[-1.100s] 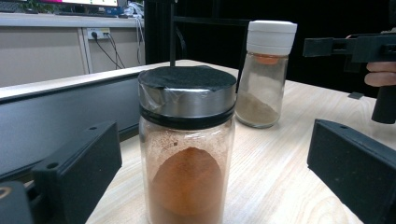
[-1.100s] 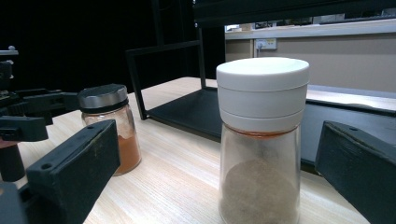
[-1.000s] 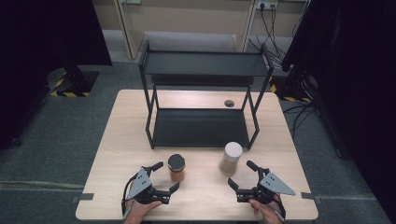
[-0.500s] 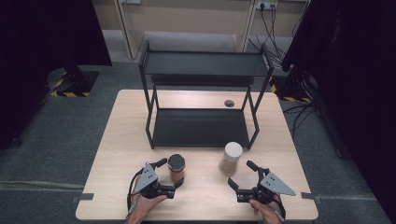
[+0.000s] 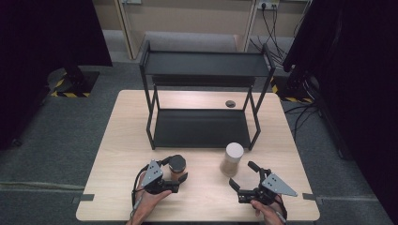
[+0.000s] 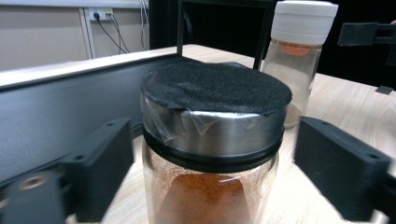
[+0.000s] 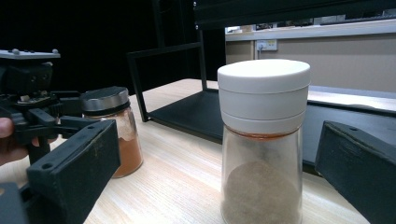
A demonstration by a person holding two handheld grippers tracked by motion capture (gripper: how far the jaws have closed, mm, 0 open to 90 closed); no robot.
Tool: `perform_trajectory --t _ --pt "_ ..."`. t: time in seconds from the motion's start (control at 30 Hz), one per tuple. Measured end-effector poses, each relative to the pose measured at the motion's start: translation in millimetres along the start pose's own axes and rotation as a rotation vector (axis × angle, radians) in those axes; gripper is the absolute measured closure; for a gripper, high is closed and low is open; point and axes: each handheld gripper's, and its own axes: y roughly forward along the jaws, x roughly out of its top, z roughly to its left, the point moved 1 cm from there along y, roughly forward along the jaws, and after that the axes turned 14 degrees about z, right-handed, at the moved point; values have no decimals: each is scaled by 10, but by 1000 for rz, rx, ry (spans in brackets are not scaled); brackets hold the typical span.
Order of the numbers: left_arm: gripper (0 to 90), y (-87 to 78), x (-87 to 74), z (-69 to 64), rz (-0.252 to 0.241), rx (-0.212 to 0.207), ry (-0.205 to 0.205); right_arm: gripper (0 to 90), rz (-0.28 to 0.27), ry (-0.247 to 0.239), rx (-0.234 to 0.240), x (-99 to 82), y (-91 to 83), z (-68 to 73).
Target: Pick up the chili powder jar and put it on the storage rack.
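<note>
A glass jar of orange-brown powder with a black lid (image 5: 177,165) (image 6: 212,135) stands near the table's front. My left gripper (image 5: 175,170) (image 6: 215,168) has a jaw on each side of it. The jaws have just been closing, and a thin gap still shows on either side, so it is open. To the right stands a jar of tan powder with a white cap (image 5: 232,158) (image 7: 262,140). My right gripper (image 5: 242,174) (image 7: 219,163) is open just in front of it, its jaws wide and not touching the glass.
A black two-shelf rack (image 5: 202,129) stands behind both jars on the wooden table (image 5: 122,140). A small dark round piece (image 5: 230,103) lies on the table behind the rack. Bare table lies left and right of the jars.
My left gripper has slid right until its jaws straddle the black-lidded jar, and the jaws have narrowed. The right gripper and both jars have stayed where they were.
</note>
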Motion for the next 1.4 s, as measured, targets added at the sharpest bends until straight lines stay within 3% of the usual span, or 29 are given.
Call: perform_trajectory --t 0.17,0.33,0.5,1.4 --pt "309 5 30 -10 15 20 0 6 -1 0 -2 -1 -1 0" --pt "315 -5 76 -40 31 35 3 6 1 -1 0 -1 1 3" --pt "316 -22 67 -31 23 32 -25 6 -1 -3 2 0 -4 6" --pt "317 -193 380 -6 -23 9 28 6 0 -2 12 1 5 9"
